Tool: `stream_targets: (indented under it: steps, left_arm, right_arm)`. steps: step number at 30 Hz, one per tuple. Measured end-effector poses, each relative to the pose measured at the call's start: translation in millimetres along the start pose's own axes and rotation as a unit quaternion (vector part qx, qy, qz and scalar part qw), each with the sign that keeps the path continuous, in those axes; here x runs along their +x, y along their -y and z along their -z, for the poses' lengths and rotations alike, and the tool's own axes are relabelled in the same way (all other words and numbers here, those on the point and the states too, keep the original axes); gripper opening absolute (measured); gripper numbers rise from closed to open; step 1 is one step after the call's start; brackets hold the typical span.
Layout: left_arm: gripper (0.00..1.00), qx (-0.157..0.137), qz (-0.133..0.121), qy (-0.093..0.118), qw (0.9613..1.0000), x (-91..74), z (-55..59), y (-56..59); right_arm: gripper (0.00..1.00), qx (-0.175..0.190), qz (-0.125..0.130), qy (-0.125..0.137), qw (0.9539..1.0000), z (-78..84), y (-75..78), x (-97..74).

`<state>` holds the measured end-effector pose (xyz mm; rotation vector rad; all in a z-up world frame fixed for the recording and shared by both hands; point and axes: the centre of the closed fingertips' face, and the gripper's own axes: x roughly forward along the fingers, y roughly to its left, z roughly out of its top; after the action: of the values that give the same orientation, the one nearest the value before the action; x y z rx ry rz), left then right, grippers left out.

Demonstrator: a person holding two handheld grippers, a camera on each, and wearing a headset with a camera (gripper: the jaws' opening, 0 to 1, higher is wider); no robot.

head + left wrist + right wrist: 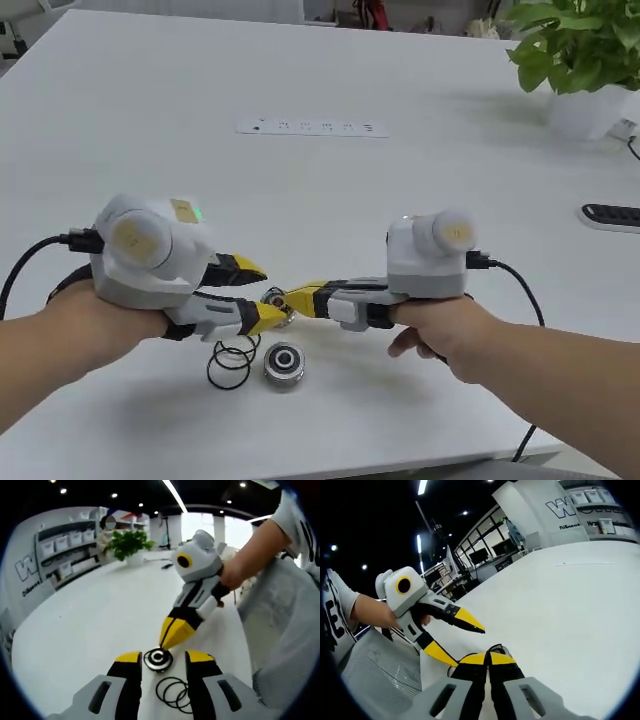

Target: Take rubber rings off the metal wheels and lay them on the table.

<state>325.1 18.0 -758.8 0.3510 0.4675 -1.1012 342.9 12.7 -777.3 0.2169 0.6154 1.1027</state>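
Observation:
A small metal wheel (273, 298) with a black rubber ring sits between the jaws of my left gripper (258, 292), which stand open on either side of it without clearly touching. In the left gripper view the same wheel (158, 660) lies between the yellow tips. My right gripper (290, 300) reaches in from the right, its jaws shut at the wheel's edge on a thin black rubber ring (495, 648). A second metal wheel (284, 362) lies on the white table (330, 190), nearer me. Loose rubber rings (232, 361) lie beside it, overlapping.
A white power strip (312, 127) lies flat further back on the table. A potted plant (578, 50) stands at the far right, with a dark object (612, 215) near the right edge. Cables trail from both grippers.

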Motion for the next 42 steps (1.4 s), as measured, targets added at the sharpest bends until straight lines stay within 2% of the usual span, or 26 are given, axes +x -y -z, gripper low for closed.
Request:
stream_targets:
  steps: [3,7,13,20,27,36,42]
  left_arm:
    - [0.42,-0.001,0.005,0.012,0.9999,-8.0,-2.3,1.9]
    - [0.48,0.003,0.01,0.016,0.9998,-15.5,-2.5,3.7]
    - [0.55,-0.007,0.01,0.032,0.9994,-27.7,-5.4,2.9]
    - [0.64,-0.004,0.016,0.041,0.999,-41.1,-6.3,6.1]
    - [0.71,0.0,0.026,0.044,0.9987,-52.1,-4.3,14.1]
    - [0.75,-0.008,0.021,0.055,0.9982,-68.6,-3.5,17.2]
    - [0.77,-0.012,0.017,0.054,0.9983,-77.2,2.5,18.6]
  right_arm:
    - [0.0,0.003,-0.005,0.008,1.0,-4.0,-2.2,-0.5]
    - [0.0,0.002,-0.006,0.008,0.9999,-5.0,-4.0,-0.6]
    - [0.0,0.006,-0.014,0.015,0.9998,-9.7,-9.5,-1.6]
    - [0.0,0.01,-0.03,0.02,0.9993,-13.9,-20.7,-1.6]
    - [0.0,0.011,-0.047,0.021,0.9986,-16.5,-33.6,-0.1]
    - [0.0,0.014,-0.075,0.01,0.997,-12.7,-53.5,3.2]
    - [0.0,0.014,-0.093,-0.006,0.9955,-4.1,-65.0,7.0]
